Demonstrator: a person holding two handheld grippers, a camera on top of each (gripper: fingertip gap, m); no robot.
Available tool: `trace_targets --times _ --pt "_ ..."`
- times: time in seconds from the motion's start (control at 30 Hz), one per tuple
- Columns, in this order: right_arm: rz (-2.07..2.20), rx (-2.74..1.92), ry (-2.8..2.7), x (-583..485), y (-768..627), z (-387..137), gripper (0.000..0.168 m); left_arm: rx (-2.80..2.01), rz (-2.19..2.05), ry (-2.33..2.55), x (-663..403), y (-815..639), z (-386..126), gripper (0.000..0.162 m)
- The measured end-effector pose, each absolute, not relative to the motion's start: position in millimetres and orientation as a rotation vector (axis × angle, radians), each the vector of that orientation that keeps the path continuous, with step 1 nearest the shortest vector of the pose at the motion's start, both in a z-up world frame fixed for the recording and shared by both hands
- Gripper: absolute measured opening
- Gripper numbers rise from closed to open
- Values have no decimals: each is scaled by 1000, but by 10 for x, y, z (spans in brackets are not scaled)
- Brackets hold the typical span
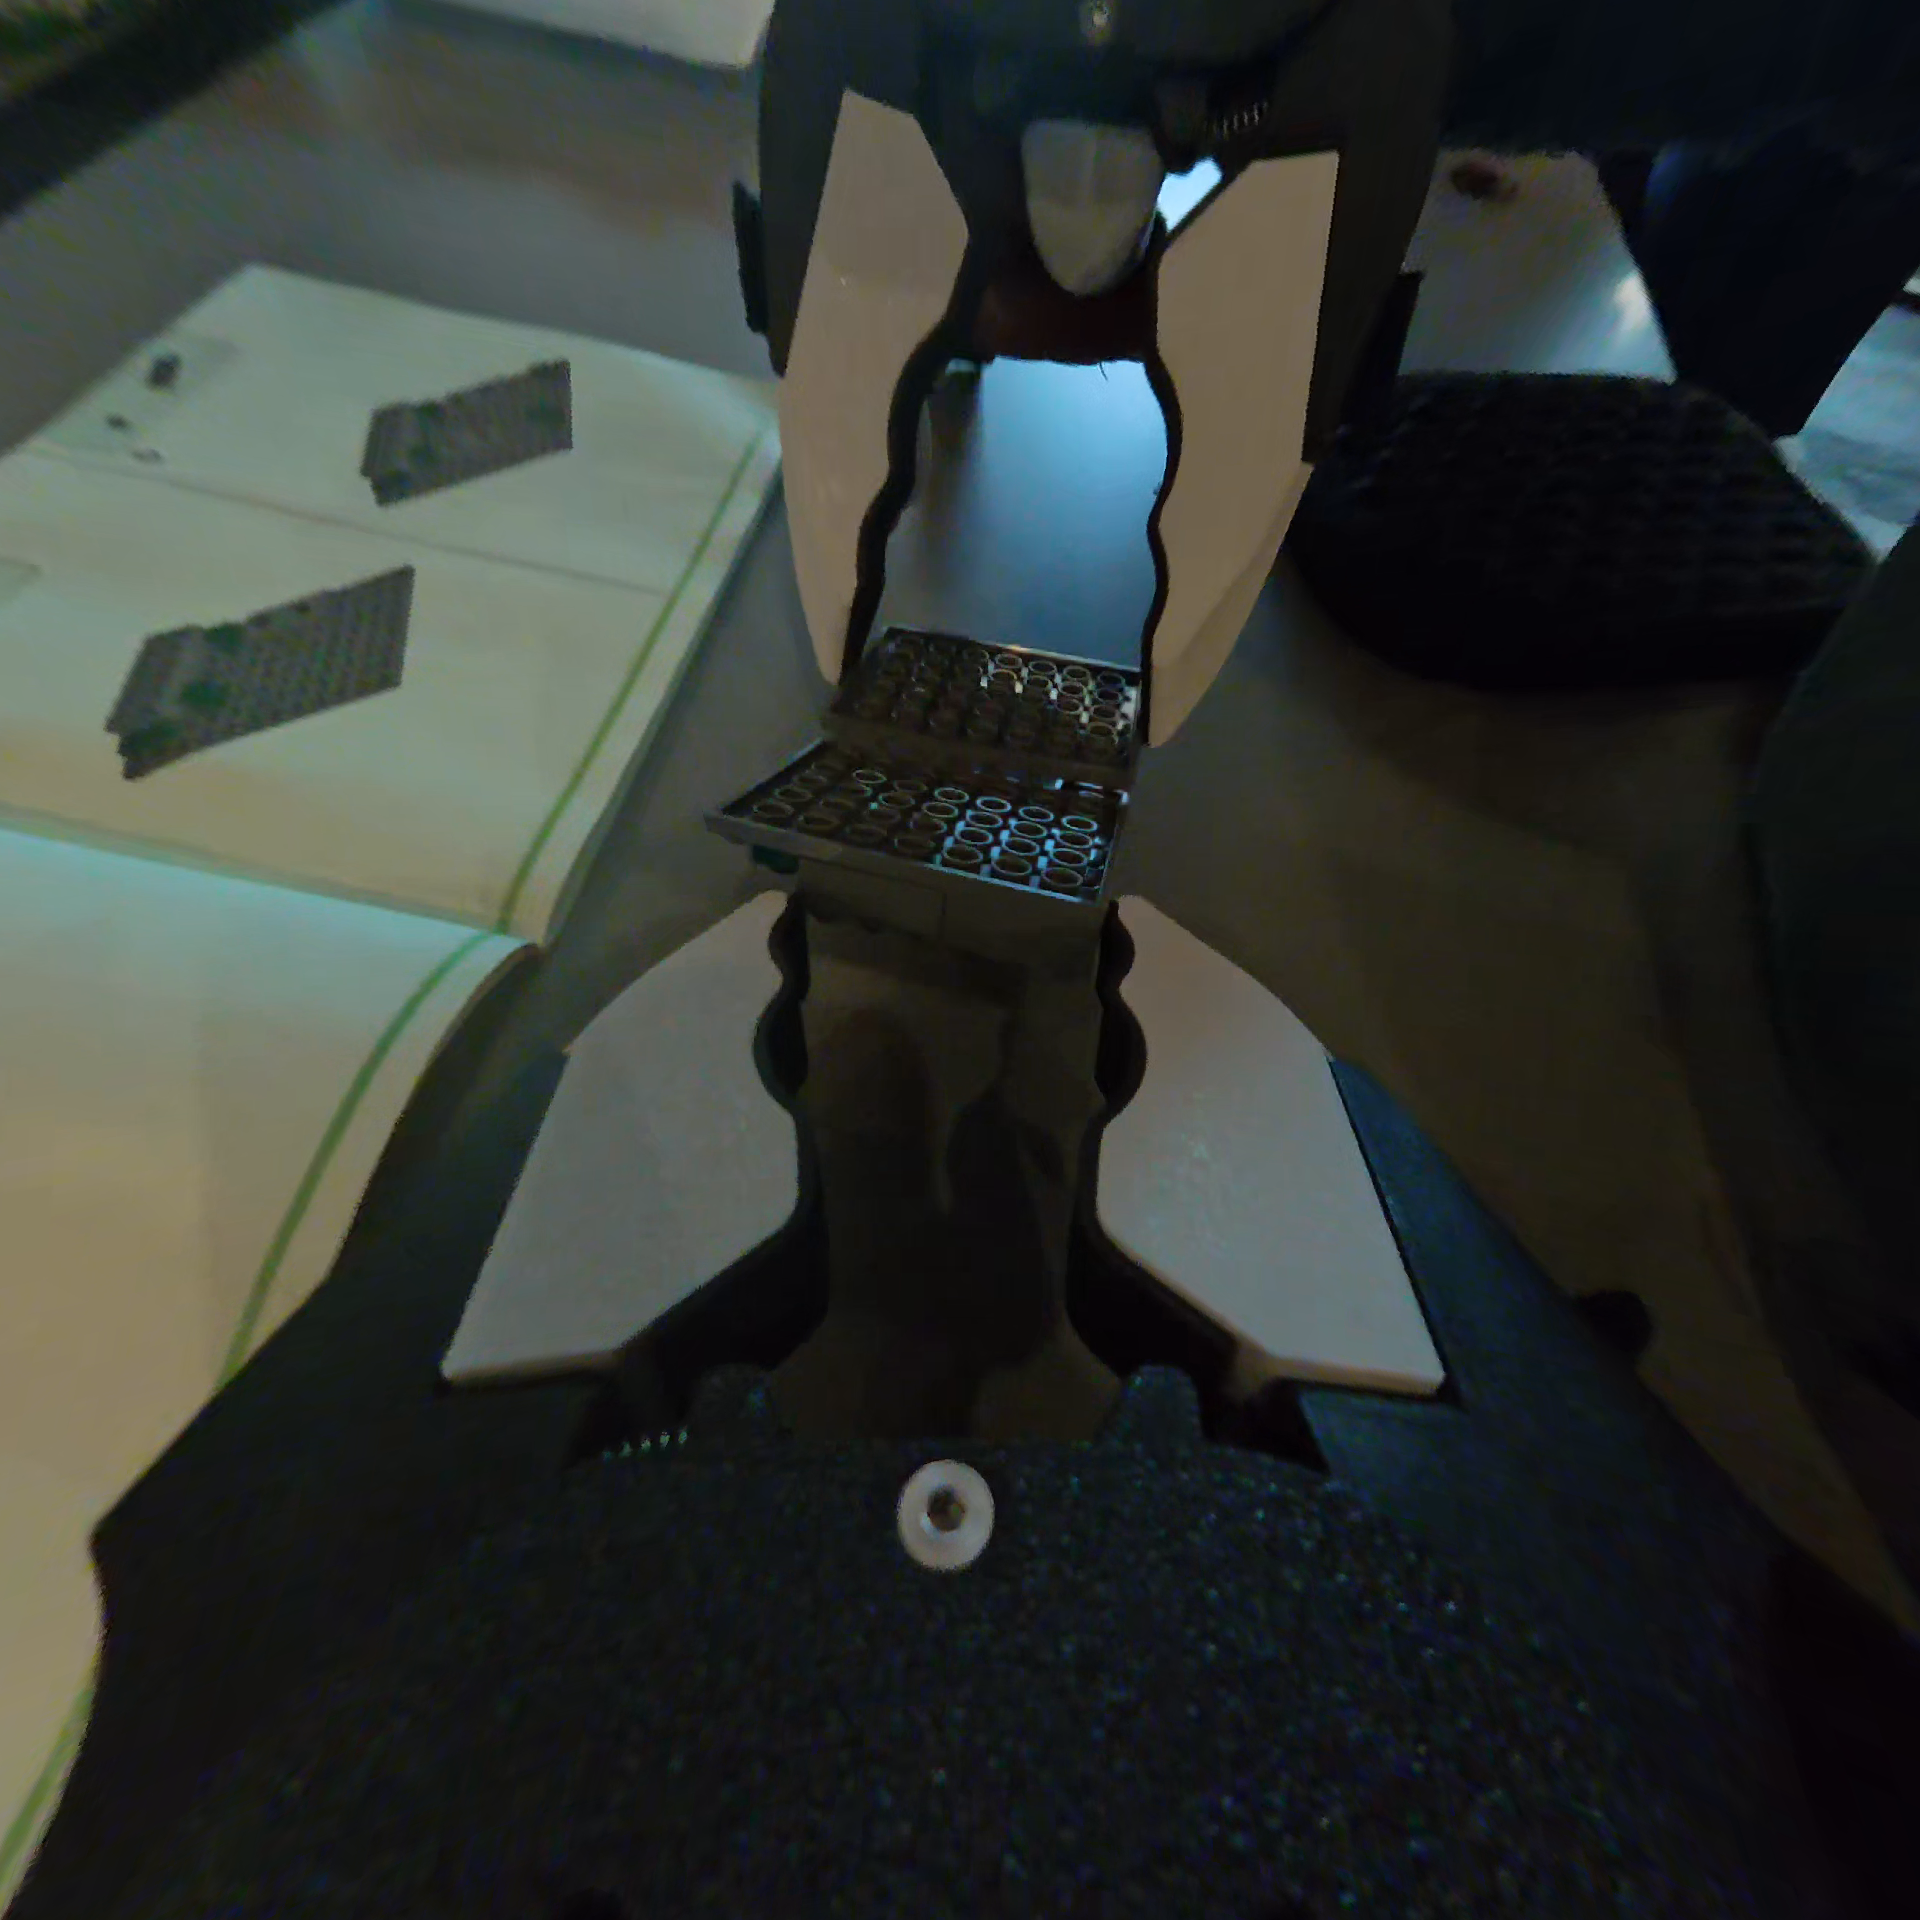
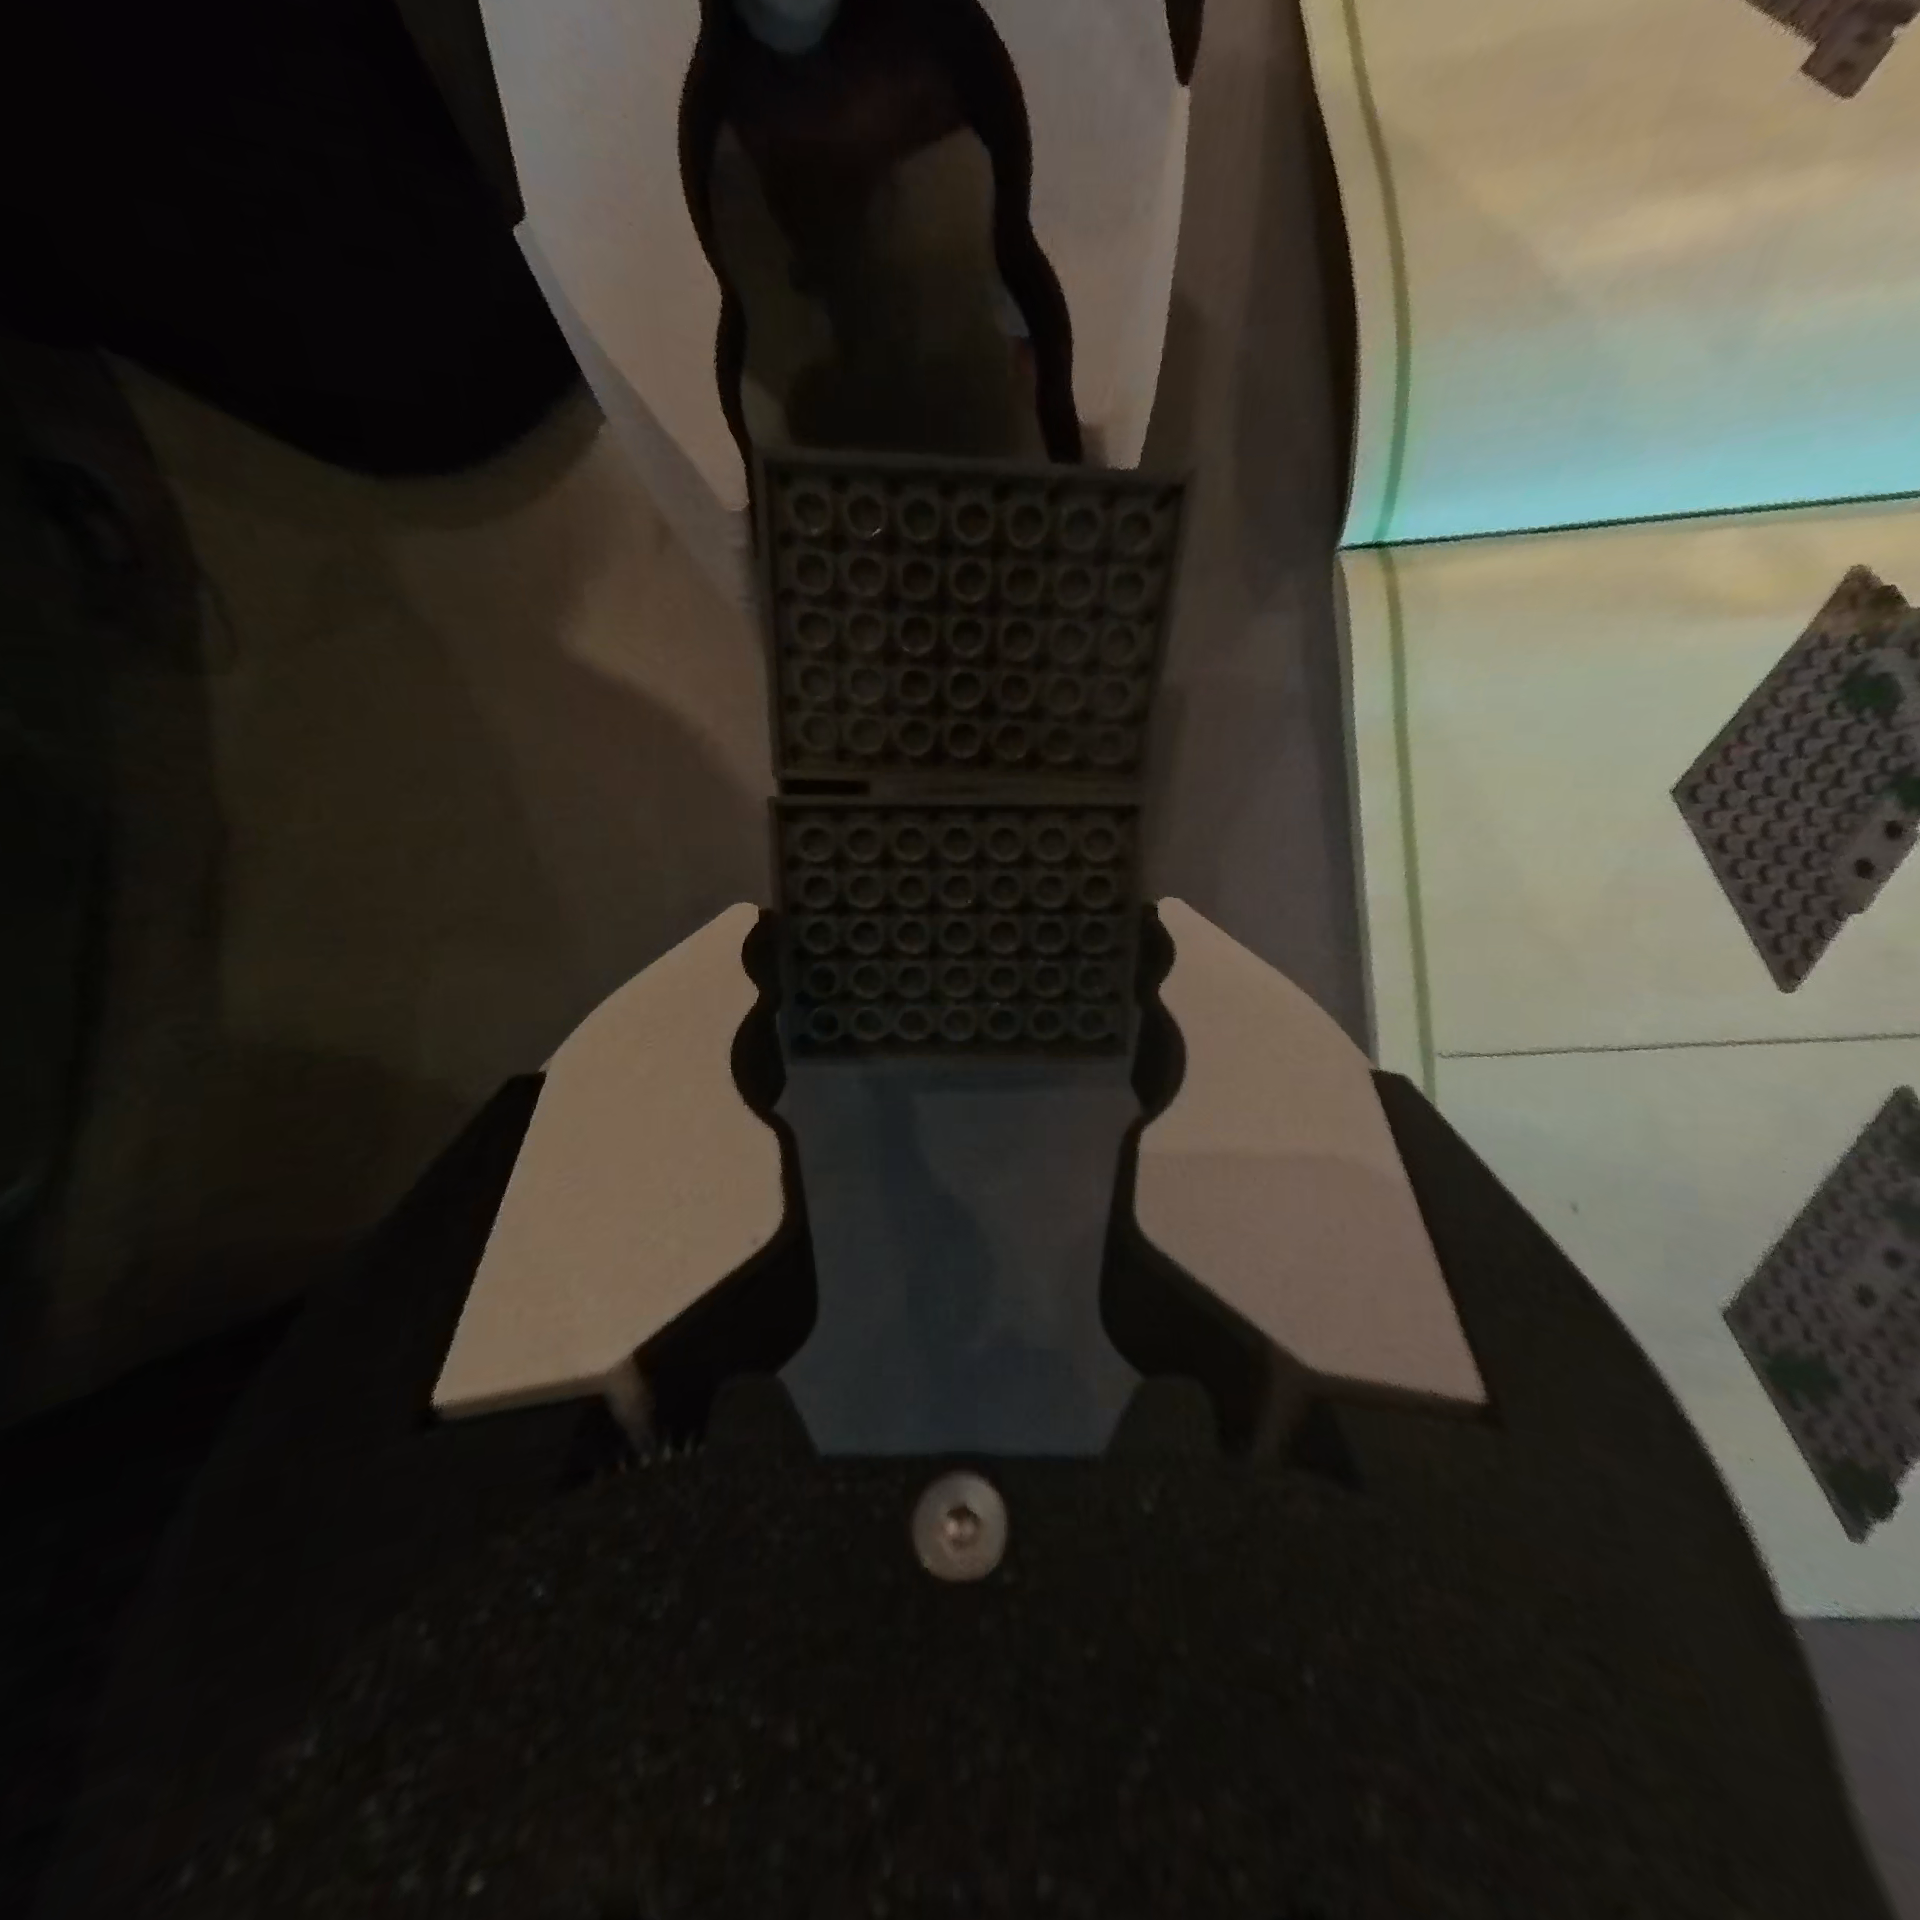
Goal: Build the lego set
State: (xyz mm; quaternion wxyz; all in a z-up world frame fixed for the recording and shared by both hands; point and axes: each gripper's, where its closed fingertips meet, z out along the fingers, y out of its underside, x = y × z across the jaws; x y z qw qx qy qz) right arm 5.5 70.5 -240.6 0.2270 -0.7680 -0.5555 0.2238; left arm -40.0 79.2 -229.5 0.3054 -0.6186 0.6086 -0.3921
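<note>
A dim grey counter (image 1: 1299, 831) carries the work, with an open instruction booklet (image 1: 343, 665) lying flat on it; the same booklet (image 2: 1621, 727) runs along the right edge of the right wrist view, its pages printed with pictures of grey studded plates.

In the left wrist view, nearest the camera, the left gripper (image 1: 940, 920) has its fingers (image 1: 1117, 997) closed on the near end of a grey studded plate (image 1: 925, 826), which is seen from its underside, rows of round tubes facing up. Just beyond it a second grey plate (image 1: 987, 691) sits a step higher, its near edge meeting the first one's far edge. The right gripper (image 1: 1003, 686) comes in from the far side, fingers (image 1: 1210, 582) pointing back toward the camera, clamped on the sides of that second plate. Farther right, a dark mesh-textured object (image 1: 1569, 520) rests on the counter.

In the right wrist view the order reverses: the right gripper (image 2: 956, 914) pinches the nearer plate (image 2: 951, 925) between its fingers (image 2: 1164, 966), the other plate (image 2: 971, 613) lies edge to edge beyond it with a thin dark gap between, and the left gripper (image 2: 935, 457) holds that far plate at its far end. Both plates are held above the counter, between the two grippers.
</note>
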Motion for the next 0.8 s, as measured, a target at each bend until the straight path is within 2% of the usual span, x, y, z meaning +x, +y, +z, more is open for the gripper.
trace_targets --times 0.37,0.8 --pt "628 -2116 -1491 -1 692 -2509 66 -1675 -876 1716 -472 777 -2489 55" --pt "598 -2106 -1513 -14 688 -2544 66 -1691 -860 1731 -537 792 -2492 73"
